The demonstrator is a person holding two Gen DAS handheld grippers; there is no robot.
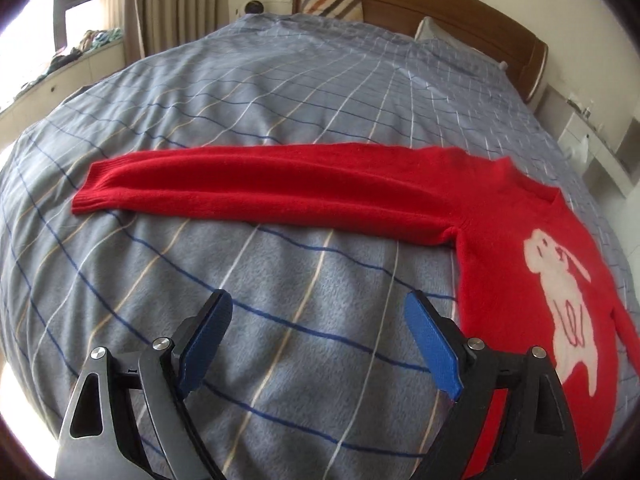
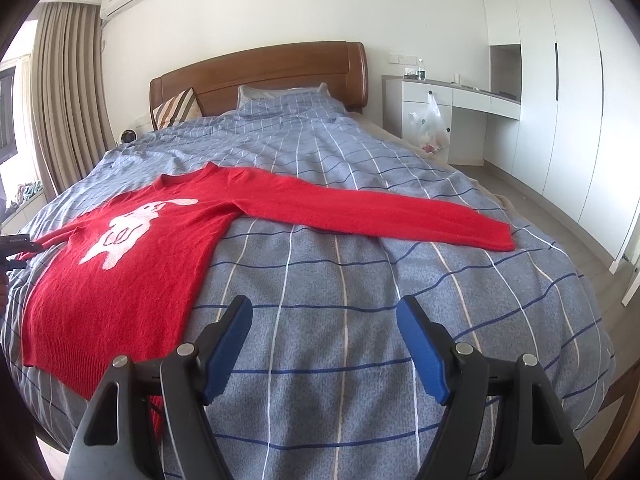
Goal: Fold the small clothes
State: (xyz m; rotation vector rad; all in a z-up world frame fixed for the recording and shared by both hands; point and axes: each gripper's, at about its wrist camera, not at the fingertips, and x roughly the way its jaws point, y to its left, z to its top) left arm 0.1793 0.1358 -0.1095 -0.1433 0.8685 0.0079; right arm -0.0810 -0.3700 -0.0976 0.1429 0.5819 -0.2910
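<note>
Jaws of the left gripper stand wide apart, with nothing between the blue pads; only the blanket shows in the gap. Jaws of the right gripper are also wide, and they hold nothing. Both grippers hang above the bed and point down at it.

Below them lies a grey-blue checked blanket that covers the whole bed. On this blanket a red sweater is spread flat, front side up, with a white animal figure on the chest. In the left wrist view its body lies just beside the right finger, and one sleeve stretches straight across the blanket beyond the jaws. In the right wrist view the body lies to the left of the jaws, and the other sleeve reaches out to the right, near the edge of the bed.

Further away there is a wooden headboard with a striped pillow against it. Beige curtains hang at the left side, and white cupboards stand at the right.
</note>
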